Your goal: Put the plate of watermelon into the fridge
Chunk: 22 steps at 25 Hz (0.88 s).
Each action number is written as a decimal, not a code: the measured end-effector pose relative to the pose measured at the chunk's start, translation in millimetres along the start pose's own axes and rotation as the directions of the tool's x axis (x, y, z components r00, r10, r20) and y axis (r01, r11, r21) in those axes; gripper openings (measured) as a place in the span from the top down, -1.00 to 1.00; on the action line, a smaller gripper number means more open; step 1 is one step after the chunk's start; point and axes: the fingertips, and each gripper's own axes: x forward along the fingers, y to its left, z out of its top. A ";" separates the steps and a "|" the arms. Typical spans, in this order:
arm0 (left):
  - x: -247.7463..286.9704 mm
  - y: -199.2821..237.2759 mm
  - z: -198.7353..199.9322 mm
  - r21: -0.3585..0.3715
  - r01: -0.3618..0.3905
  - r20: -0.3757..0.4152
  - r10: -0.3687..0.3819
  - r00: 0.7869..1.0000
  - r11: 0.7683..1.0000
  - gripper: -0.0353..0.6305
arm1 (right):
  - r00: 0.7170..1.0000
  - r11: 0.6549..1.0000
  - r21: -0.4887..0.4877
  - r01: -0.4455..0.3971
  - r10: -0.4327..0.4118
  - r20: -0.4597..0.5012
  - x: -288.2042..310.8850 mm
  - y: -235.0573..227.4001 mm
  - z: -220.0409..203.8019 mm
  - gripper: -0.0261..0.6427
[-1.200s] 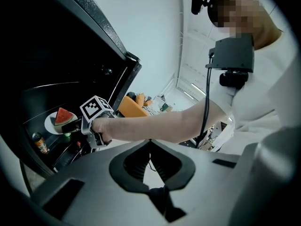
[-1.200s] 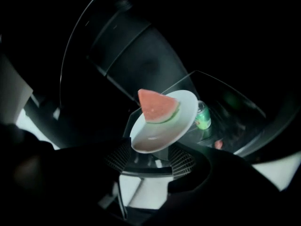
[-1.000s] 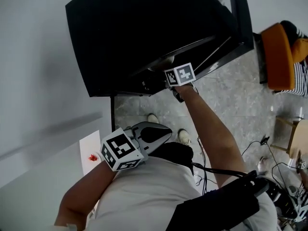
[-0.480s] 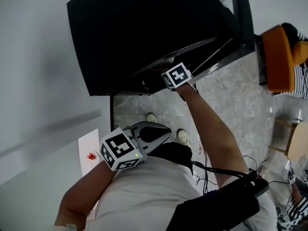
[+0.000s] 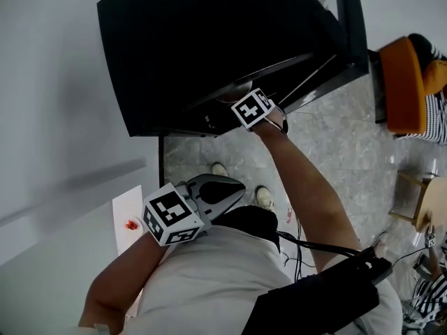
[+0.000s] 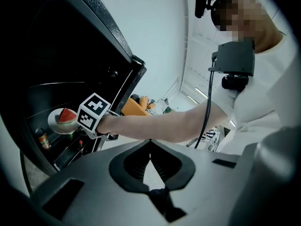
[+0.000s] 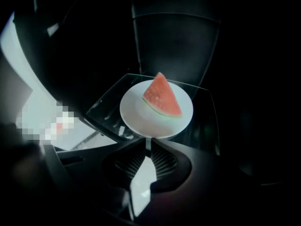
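Plate (image 7: 141,124) with watermelon (image 7: 162,98) sits on the fridge shelf (image 7: 204,121), so placing looks done. My right gripper (image 7: 149,144) has just been closing: nearly together, nothing between, tips just short of the rim. Left gripper (image 6: 150,142) together, empty. Remaining, I'd say: back out.

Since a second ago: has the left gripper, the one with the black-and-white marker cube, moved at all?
No. The left gripper keeps its place beside the white sheet with the red smear in the head view; its jaws are shut and empty.

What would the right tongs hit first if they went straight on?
The white plate with the watermelon slice: its rim is right at the right tongs' tips, which have just been closing, whether onto it is unclear.
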 end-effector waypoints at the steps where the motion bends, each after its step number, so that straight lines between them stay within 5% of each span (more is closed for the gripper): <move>1: -0.4 0.0 0.1 -0.002 -0.003 0.002 0.003 1.000 1.000 0.86 | 1.000 1.000 -0.022 0.015 -0.016 -0.012 -0.9 -0.8 -0.7 0.79; 13: 9.4 -18.4 9.8 -0.011 -0.048 0.048 0.049 0.998 0.999 0.86 | 0.999 0.999 -0.041 -0.015 0.017 0.034 -43.2 2.9 -17.8 0.80; 22: 45.8 -75.1 11.8 -0.032 -0.110 0.120 0.114 0.986 0.993 0.86 | 0.994 0.993 -0.058 -0.102 0.104 0.025 -112.4 26.9 -80.3 0.80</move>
